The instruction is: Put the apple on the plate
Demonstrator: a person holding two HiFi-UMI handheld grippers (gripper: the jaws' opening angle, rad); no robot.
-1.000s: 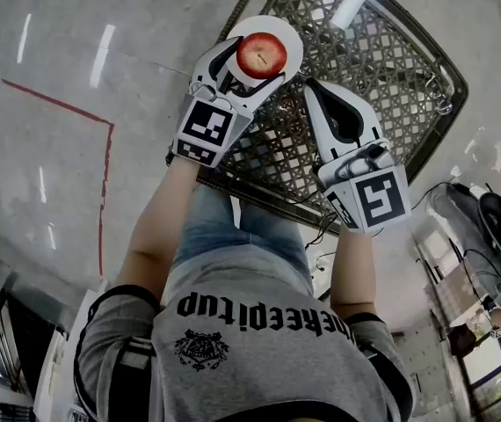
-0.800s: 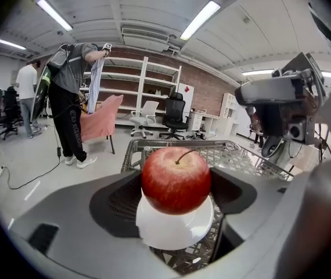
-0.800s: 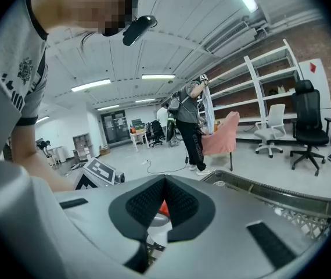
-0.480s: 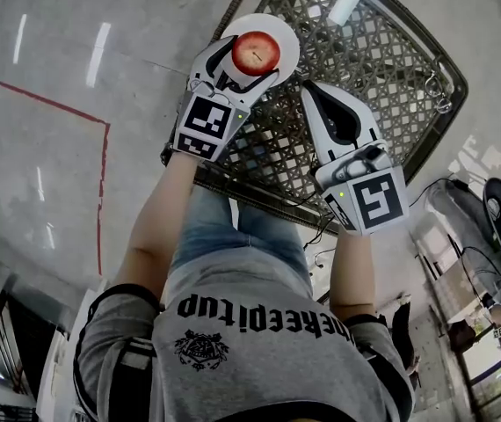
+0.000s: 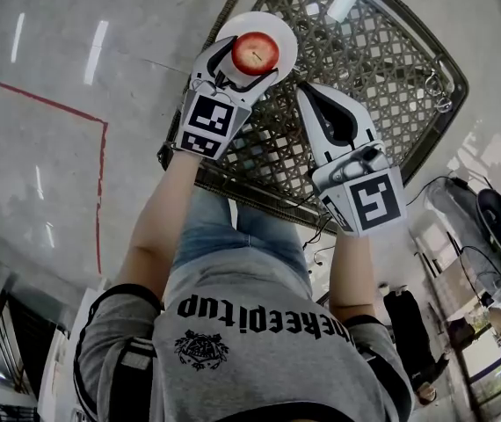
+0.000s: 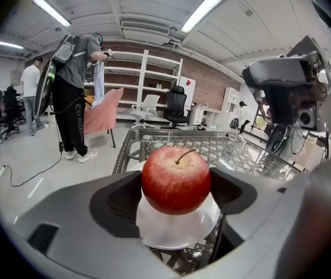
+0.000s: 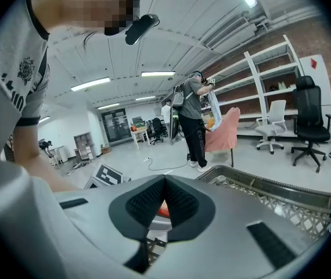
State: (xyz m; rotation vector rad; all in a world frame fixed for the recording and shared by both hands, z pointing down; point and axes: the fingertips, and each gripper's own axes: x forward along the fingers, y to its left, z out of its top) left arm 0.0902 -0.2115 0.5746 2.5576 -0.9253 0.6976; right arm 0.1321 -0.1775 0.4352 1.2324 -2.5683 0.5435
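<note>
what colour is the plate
The plate is white, clearest in the left gripper view.

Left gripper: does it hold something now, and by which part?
Yes, the left gripper holds the apple by its two opposite sides, at the widest part, one of the fingers on each side. The right gripper holds nothing.

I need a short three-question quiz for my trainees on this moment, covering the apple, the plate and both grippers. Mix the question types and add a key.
1. Multiple choice: what sits between the jaws of the left gripper?
A) the apple
B) a cup
C) nothing
2. Fill in the missing word: in the left gripper view, the white plate lies directly ___ the apple.
3. True or false: the jaws of the right gripper stand wide apart around the apple.

Key: 1 A; 2 below; 3 false. The right gripper's jaws are together and hold nothing.
</note>
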